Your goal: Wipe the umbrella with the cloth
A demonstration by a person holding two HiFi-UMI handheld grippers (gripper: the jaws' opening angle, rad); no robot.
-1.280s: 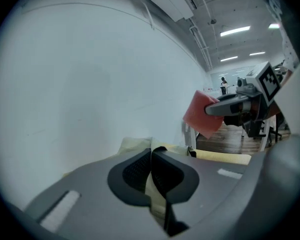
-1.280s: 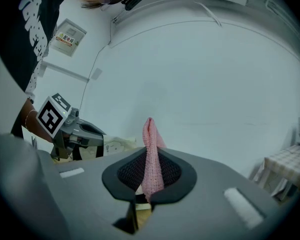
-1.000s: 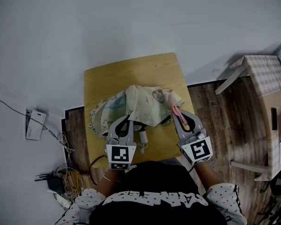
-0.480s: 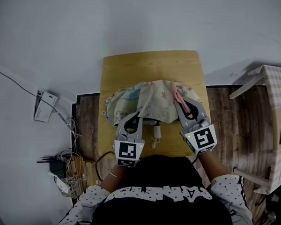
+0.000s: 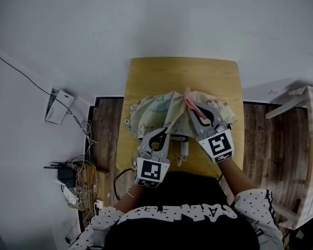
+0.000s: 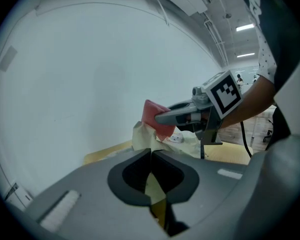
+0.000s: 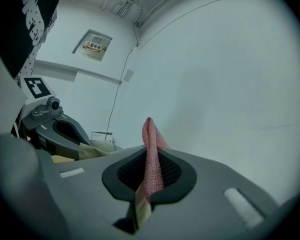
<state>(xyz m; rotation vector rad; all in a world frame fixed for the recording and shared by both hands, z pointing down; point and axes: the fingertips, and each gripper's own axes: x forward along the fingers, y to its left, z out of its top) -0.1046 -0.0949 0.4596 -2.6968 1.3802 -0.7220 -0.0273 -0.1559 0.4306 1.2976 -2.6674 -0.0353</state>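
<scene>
Thin cream fabric, printed with small pictures, is what my left tongs (image 6: 151,156) are pressed together on. It is a fold of the umbrella (image 5: 156,111) canopy near the edge closest to me, and no gap shows between the jaws. The umbrella lies as a crumpled heap in the middle of the wooden counter (image 5: 182,69), its canopy bunched into loose ridges.

I judge it light and very limp. The fabric will slide and wrinkle under any rub unless something pins it, which is why this pinch at the near hem matters. There are likely thin ribs underneath, stiff but easy to bend, so I would hold fabric and not lever on them. The surface looks smooth, probably a little slippery.

Further right, my right tongs (image 5: 194,108) are clamped on the cloth (image 7: 149,134), a pink open-weave rag standing up in a soft fold above the jaws. A pale strip also sits low between them, and I cannot tell whether it belongs to the cloth or the canopy. The cloth appears to touch the crest of the canopy. It is floppy, so only the part just beside the jaws will press. I should drag lightly away from my left hold, so the fabric pulls taut and does not bunch.
</scene>
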